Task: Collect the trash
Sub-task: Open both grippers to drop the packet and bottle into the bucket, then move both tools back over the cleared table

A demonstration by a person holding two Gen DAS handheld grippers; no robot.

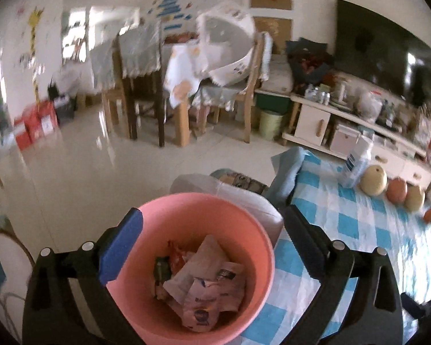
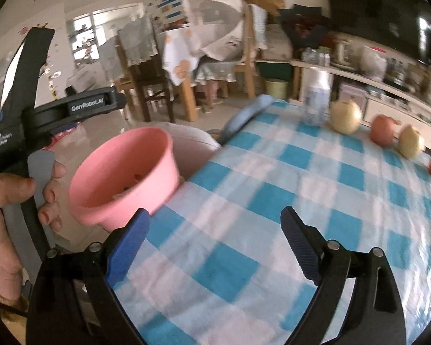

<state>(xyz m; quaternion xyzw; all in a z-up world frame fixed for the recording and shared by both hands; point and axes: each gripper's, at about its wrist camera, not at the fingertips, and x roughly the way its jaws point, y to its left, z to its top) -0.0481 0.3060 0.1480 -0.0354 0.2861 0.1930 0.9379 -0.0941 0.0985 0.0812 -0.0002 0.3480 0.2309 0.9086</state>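
A pink plastic bin (image 1: 252,247) fills the lower middle of the left wrist view, with crumpled wrappers and paper trash (image 1: 209,281) inside it. My left gripper (image 1: 212,211) hangs open above the bin, one finger on each side of the rim, with nothing between the pads. In the right wrist view the same bin (image 2: 123,169) stands at the left edge of the blue-and-white checked tablecloth (image 2: 273,172). My right gripper (image 2: 215,211) is open and empty over the bare cloth, to the right of the bin. A hand (image 2: 3,201) grips the left tool's handle at the far left.
A white bottle (image 2: 317,100) and a row of round fruits (image 2: 346,115) stand along the table's far edge. A folded blue cloth (image 2: 244,115) lies at the far left corner. A white seat (image 1: 244,198) sits beside the bin. Chairs and a TV cabinet stand behind.
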